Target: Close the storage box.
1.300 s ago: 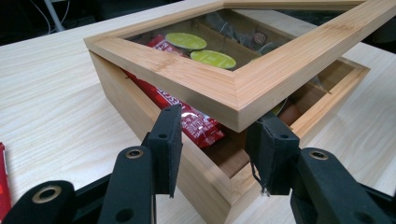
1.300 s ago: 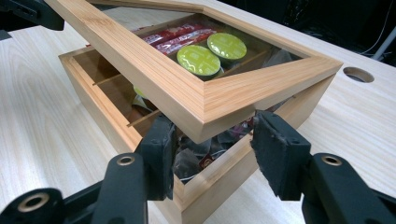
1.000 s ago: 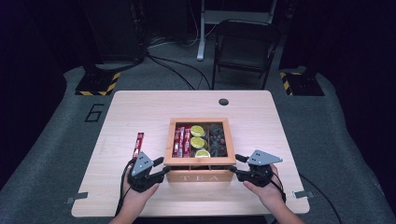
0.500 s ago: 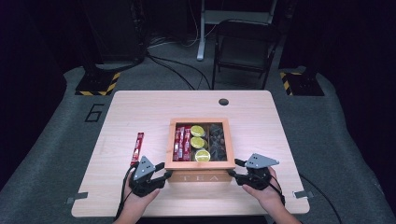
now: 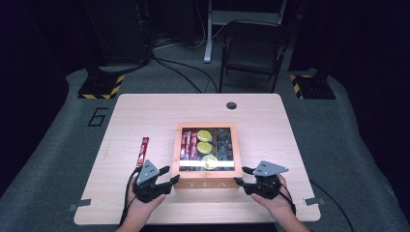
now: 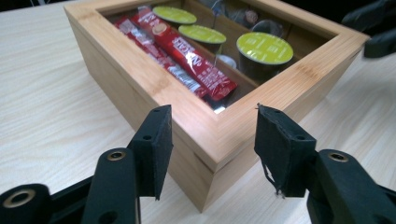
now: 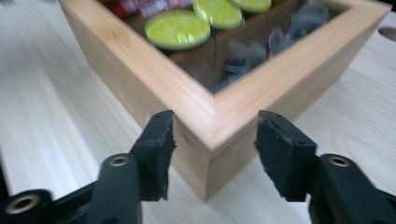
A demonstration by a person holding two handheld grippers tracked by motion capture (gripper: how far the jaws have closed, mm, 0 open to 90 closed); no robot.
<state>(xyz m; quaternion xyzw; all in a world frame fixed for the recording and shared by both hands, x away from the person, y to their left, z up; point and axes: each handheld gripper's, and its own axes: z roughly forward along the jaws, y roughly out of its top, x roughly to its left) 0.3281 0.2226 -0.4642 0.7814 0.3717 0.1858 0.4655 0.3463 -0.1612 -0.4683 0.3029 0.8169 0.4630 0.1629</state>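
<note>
Left gripper point(image 5: 170, 176): at the table's near edge, pointed at the near left corner of the wooden tea box point(image 5: 208, 184). Its jaws have just been opening and stand released, one on each side of the corner point(image 6: 212, 140), pads clear of the wood.
Right gripper point(image 5: 244, 175): at the near right corner of the box, jaws likewise just been opening; the corner point(image 7: 210, 135) sits between them with a gap on each side.
Wooden tea box: rests on the table point(image 5: 145, 111) between the two grippers, near the front edge, glass-topped lid closed, "TEA" on its front face.
Box contents: red sachets point(image 6: 187, 58) in the left compartment, green-lidded capsules point(image 6: 264, 46) in the middle, dark items on the right.
Loose red sachet point(image 5: 142, 150): flat on the table, left of the box, beyond the left gripper.
Table hole point(image 5: 231, 105): near the far edge.
</note>
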